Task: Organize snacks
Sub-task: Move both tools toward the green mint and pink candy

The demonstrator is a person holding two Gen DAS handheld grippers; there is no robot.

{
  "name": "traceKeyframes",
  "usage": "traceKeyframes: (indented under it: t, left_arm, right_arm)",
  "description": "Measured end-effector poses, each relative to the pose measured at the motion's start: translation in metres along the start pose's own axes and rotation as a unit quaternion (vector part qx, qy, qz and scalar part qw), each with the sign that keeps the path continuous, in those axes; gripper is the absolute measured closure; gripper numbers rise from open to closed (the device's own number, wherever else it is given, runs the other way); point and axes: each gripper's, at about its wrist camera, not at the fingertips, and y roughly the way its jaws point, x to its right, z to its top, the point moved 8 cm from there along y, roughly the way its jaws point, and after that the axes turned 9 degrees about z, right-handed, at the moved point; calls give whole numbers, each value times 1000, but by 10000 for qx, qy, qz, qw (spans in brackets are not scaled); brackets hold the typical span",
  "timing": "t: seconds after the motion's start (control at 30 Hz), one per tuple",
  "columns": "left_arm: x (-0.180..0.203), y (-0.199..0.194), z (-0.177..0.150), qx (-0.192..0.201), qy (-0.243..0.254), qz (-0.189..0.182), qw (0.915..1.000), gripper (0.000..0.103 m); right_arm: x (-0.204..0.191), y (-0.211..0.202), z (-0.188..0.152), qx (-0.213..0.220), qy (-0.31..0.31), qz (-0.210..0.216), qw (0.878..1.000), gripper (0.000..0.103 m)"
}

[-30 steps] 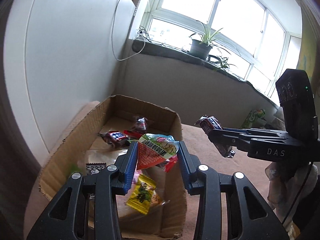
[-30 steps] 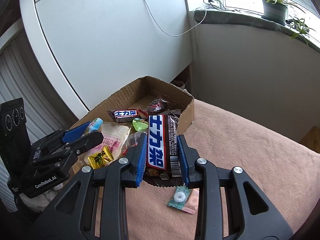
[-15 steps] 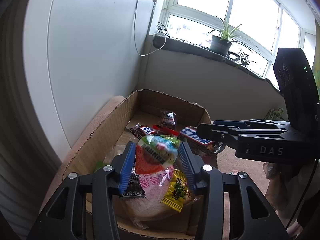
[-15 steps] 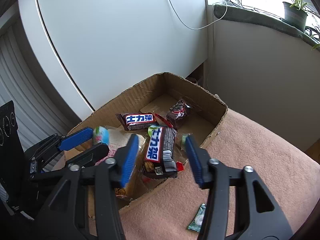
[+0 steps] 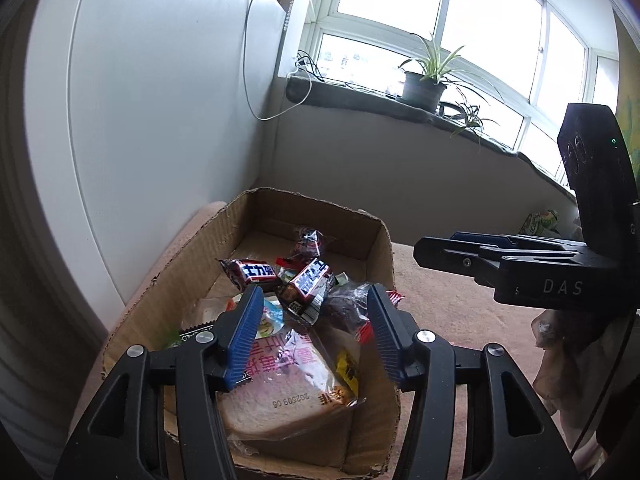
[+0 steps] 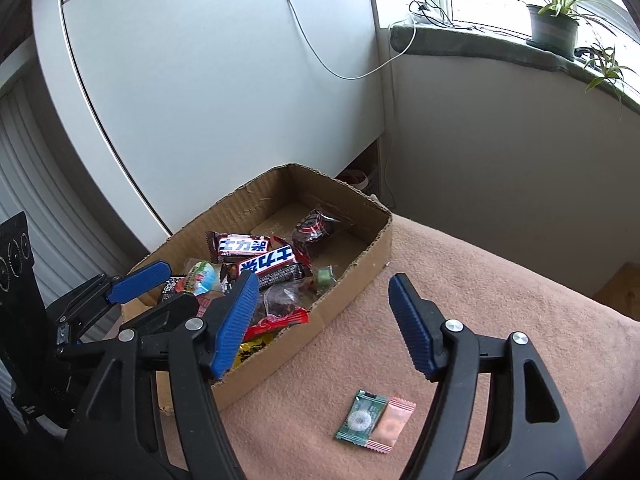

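Right wrist view: both my grippers, right gripper point(image 6: 320, 322) and left gripper point(image 5: 314, 334), have just been opening, nothing between them; the small green and pink sweet packets point(image 6: 374, 420) on the pink blanket point(image 6: 500, 300), outside the brown cardboard box point(image 6: 352, 280), could get overlooked.

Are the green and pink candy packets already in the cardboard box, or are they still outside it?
Outside. The candy packets lie side by side on the pink blanket, in front of the cardboard box, apart from its wall.

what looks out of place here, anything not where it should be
Two small candy packets, one green and one pink, lie side by side on the tan blanket, outside the cardboard box that holds the other snacks. The box edges are torn and ragged. Nothing looks spilled.
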Motion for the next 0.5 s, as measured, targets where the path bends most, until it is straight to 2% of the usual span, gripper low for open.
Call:
traceKeyframes:
  t: [0.2, 0.5]
  left_arm:
    - [12, 2, 0, -39, 128, -79, 9999, 50]
    - [36, -2, -4, -45, 298, -357, 9989, 50]
  right_arm:
    - [27, -22, -11, 76, 197, -202, 9996, 33]
    - [62, -32, -54, -242, 440, -365, 9981, 33]
